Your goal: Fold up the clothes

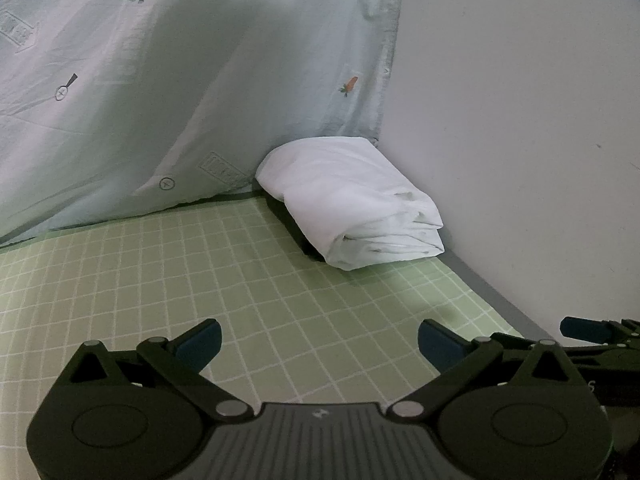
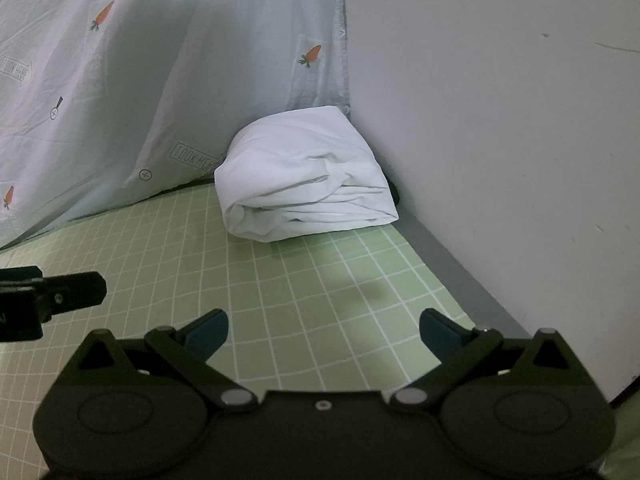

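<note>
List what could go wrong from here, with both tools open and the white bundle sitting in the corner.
1. The white bundle is only loosely folded, with layered edges facing forward; pinching one layer could pull it apart.
2. It sits tight against the wall and the carrot-print sheet, so a reaching tool might snag the sheet or hit the wall.
3. The left tool and right tool are close together and could collide.
</note>
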Available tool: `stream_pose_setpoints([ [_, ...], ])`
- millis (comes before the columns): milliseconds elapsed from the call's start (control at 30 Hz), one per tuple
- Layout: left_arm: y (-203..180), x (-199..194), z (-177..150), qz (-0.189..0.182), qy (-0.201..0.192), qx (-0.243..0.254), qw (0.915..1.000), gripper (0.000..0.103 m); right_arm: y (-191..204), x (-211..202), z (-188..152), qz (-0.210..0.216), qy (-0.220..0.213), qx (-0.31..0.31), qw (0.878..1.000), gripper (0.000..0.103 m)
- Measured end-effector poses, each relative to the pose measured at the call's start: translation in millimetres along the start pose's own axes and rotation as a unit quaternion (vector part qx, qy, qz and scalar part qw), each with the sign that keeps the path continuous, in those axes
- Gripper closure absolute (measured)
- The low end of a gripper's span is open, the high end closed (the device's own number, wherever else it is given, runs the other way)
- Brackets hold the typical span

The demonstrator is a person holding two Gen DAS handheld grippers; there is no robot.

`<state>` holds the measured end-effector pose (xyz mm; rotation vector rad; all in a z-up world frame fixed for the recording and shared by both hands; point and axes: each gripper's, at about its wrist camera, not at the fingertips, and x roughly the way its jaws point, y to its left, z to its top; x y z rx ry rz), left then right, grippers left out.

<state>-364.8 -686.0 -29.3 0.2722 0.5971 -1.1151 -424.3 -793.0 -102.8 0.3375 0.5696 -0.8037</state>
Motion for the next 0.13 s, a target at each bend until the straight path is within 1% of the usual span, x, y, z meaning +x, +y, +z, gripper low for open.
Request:
stream_pose_setpoints([
  [33, 0.2, 0.4, 0.1, 0.0, 0.0, 0.0, 1.0, 0.0, 0.2, 0.4, 0.1, 0.0, 0.0, 0.0, 1.0, 0.0],
  [133, 0.8, 1.5, 0.3, 0.003, 0.0, 0.0, 1.0, 0.0, 1.1, 2.1, 0.6, 0.001, 0.001, -0.001, 1.0, 0.0],
])
